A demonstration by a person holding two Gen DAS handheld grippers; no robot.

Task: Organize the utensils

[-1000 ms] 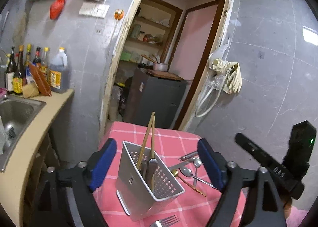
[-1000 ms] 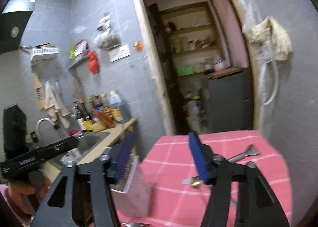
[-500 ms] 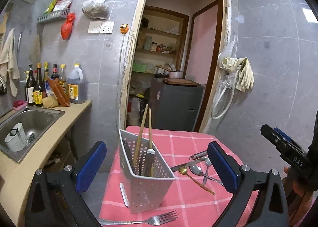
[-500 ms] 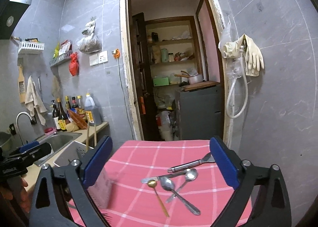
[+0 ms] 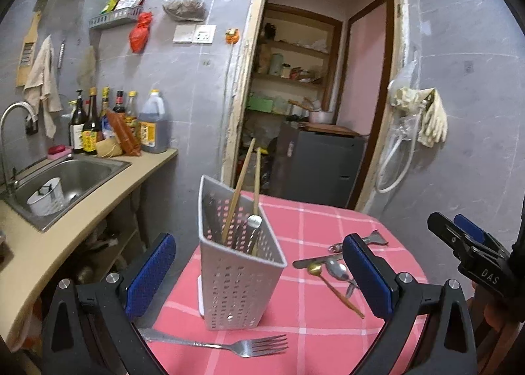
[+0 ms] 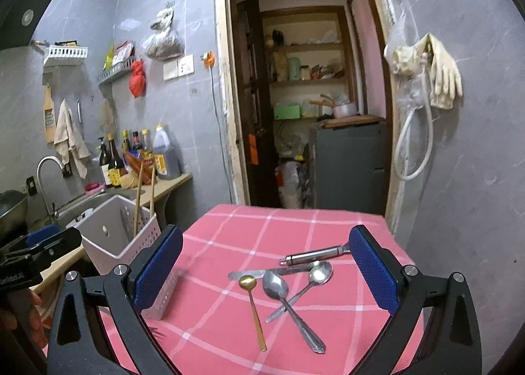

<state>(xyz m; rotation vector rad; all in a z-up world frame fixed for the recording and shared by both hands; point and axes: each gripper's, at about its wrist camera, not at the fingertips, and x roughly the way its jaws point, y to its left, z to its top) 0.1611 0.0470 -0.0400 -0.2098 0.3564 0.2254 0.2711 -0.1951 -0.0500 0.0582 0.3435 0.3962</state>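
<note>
A grey perforated utensil holder (image 5: 236, 263) stands on the pink checked tablecloth (image 5: 315, 319) and holds two wooden chopsticks (image 5: 241, 188) and a metal handle. My left gripper (image 5: 259, 276) is open and empty, its jaws wide on either side of the holder. A fork (image 5: 229, 343) lies in front of the holder. My right gripper (image 6: 265, 273) is open and empty above a pile of utensils: a gold spoon (image 6: 254, 306), two silver spoons (image 6: 288, 302), a knife (image 6: 272, 271) and a peeler (image 6: 315, 255). The holder also shows in the right wrist view (image 6: 121, 237).
A counter with a steel sink (image 5: 65, 178) and several bottles (image 5: 115, 122) runs along the left. An open doorway (image 5: 311, 96) with a grey cabinet lies behind the table. Rubber gloves (image 5: 430, 115) hang on the right wall. The right gripper shows at the right edge (image 5: 472, 253).
Both grippers have pulled back and risen, so more of the table shows. The right wrist view now centres on the spoon pile. Both jaws stay wide open.
</note>
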